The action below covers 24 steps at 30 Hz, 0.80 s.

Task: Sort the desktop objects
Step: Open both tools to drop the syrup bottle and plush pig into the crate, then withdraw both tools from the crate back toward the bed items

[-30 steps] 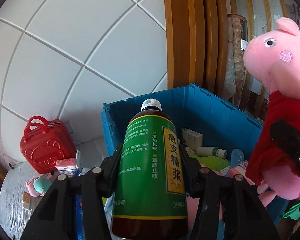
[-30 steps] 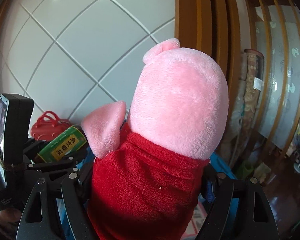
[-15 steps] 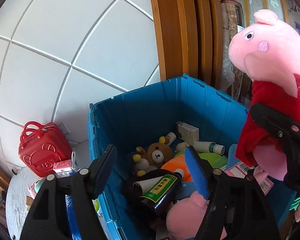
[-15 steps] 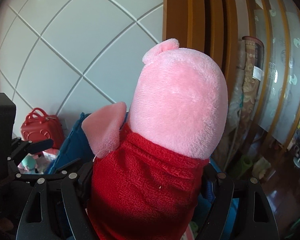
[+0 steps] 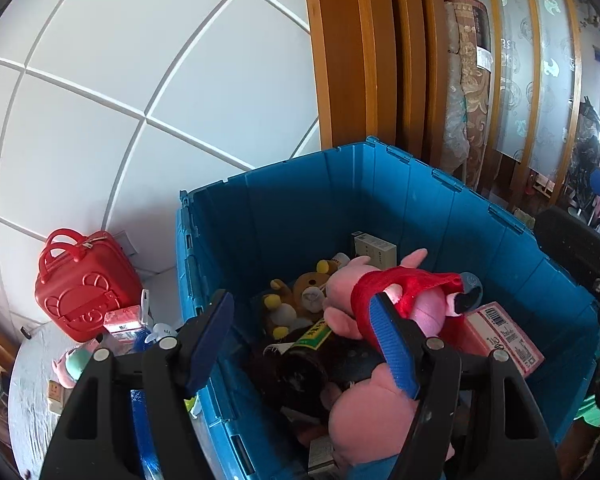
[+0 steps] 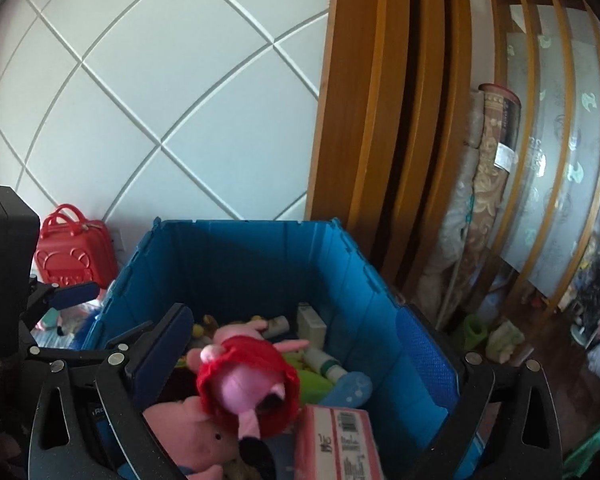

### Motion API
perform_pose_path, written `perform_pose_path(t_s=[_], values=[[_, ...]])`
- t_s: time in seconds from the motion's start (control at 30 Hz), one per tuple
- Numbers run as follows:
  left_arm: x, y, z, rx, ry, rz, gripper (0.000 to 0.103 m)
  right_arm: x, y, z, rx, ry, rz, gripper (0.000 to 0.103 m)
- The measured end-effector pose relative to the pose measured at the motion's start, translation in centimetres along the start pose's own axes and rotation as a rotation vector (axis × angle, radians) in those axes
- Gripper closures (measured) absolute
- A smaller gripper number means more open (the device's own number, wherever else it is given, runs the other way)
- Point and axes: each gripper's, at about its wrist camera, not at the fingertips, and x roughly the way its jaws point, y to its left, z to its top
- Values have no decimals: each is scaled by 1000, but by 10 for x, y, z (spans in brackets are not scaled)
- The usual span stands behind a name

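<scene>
1. left wrist view: left gripper [image 5: 304, 340] hangs over the near rim of the blue crate [image 5: 300, 200], jaws spread wide, nothing between them.
2. same view: the pink pig plush in a red dress [image 5: 396, 300] lies inside the crate at about 2 o'clock from the gripper, on top of the pile.
3. the brown syrup bottle with a green label [image 5: 304, 356] lies on its side just below the pig, base toward the camera, touching a second pink plush [image 5: 372, 416] at 5 o'clock.
4. a brown bear plush [image 5: 300, 292] sits at 12 o'clock in the crate; a pink box with a barcode [image 5: 500, 336] at 3 o'clock.
5. outside the crate at 9 o'clock: a red mini suitcase [image 5: 80, 284] by the wall.
6. right wrist view: right gripper [image 6: 304, 348] also wide open and empty, above the crate [image 6: 260, 256].
7. the pig in the red dress [image 6: 252, 380] lies in the crate at 6 o'clock, clear of both pads.
</scene>
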Motion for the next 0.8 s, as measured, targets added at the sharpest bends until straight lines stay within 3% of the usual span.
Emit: perform_pose_path(t_s=[0.37, 0.8], values=[[-35, 22, -22, -43, -55, -29, 33, -38, 2, -12, 16, -14, 21, 0], [-94, 93, -70, -129, -167, 63, 33, -76, 55, -24, 28, -58, 161, 0]])
